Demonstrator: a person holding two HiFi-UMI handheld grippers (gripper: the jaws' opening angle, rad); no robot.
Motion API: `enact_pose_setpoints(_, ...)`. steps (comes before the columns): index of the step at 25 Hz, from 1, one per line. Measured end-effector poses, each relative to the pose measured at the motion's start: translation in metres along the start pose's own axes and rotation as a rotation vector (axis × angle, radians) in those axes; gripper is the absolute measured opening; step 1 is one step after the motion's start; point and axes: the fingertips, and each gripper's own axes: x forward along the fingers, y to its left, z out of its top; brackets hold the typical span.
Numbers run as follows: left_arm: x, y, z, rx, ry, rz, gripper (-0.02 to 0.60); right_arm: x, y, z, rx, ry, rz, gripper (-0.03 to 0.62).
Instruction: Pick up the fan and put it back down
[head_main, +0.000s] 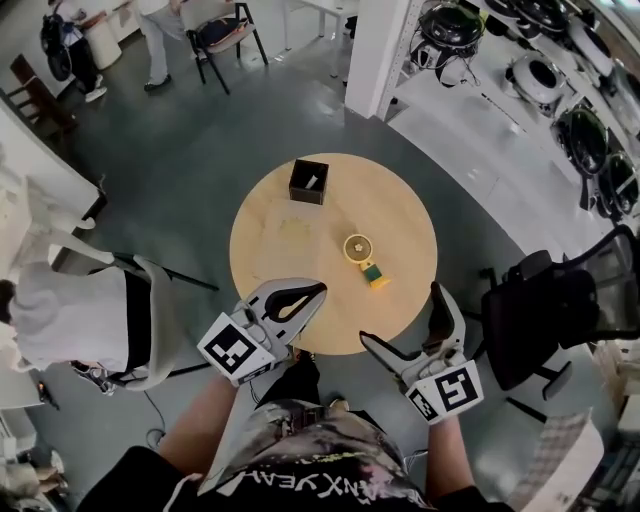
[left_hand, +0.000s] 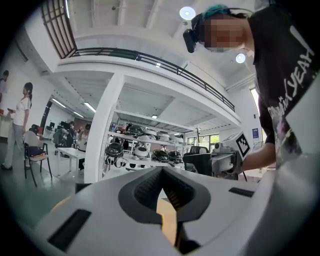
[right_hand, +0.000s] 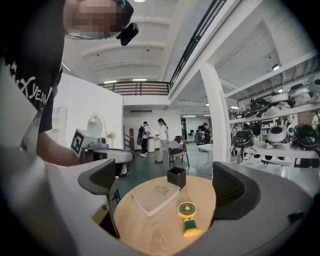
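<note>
One round wooden table (head_main: 400, 215) sits mid-frame, bearing three things: one yellow handheld fan (head_main: 362, 256), one black open-topped box (head_main: 309, 181), one pale flat board (head_main: 288, 240). Two grippers at the bottom edge: left gripper (head_main: 318, 290), right gripper (head_main: 400, 315). One black office chair (head_main: 560, 310) at the right.

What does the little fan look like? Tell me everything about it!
The fan is small and handheld, and looks like plastic. It has a round yellow head with a pale middle, a green handle and a yellow foot. It lies flat on the round wooden table, right of the middle, with its head pointing away from the person and its foot toward them. Only the table touches it.
</note>
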Motion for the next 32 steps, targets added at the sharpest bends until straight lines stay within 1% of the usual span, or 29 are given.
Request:
enact_pose_setpoints(7,0.011,0.036,-0.001,-0.017,0.001,-0.041,0.012,0.036,-0.011,0.003,0.004,0.024,-0.033,0.586)
enact_pose_setpoints(9,0.014,0.043,-0.004,-0.017,0.014,-0.053,0.012,0.043,-0.015,0.005,0.007,0.028,-0.044,0.586)
enact_pose_setpoints(14,0.024,0.054,-0.008,-0.022,0.017,-0.053,0.012,0.053,-0.024,0.002,0.006,0.033,-0.047,0.586)
enact_pose_setpoints(19,0.034,0.060,-0.011,-0.013,0.023,-0.021,0.012,0.059,-0.037,0.000,0.019,0.022,-0.030,0.586)
enact_pose_setpoints(24,0.045,0.061,-0.007,-0.030,0.017,0.048,0.012,0.058,-0.051,0.002,0.034,0.007,0.006,0.586)
enact_pose_setpoints(27,0.052,0.058,-0.007,-0.025,0.017,0.080,0.012,0.056,-0.061,-0.001,0.040,0.007,0.028,0.586)
enact_pose_setpoints(32,0.065,0.055,-0.010,-0.026,0.030,0.111,0.012,0.055,-0.077,-0.004,0.050,0.010,0.052,0.586)
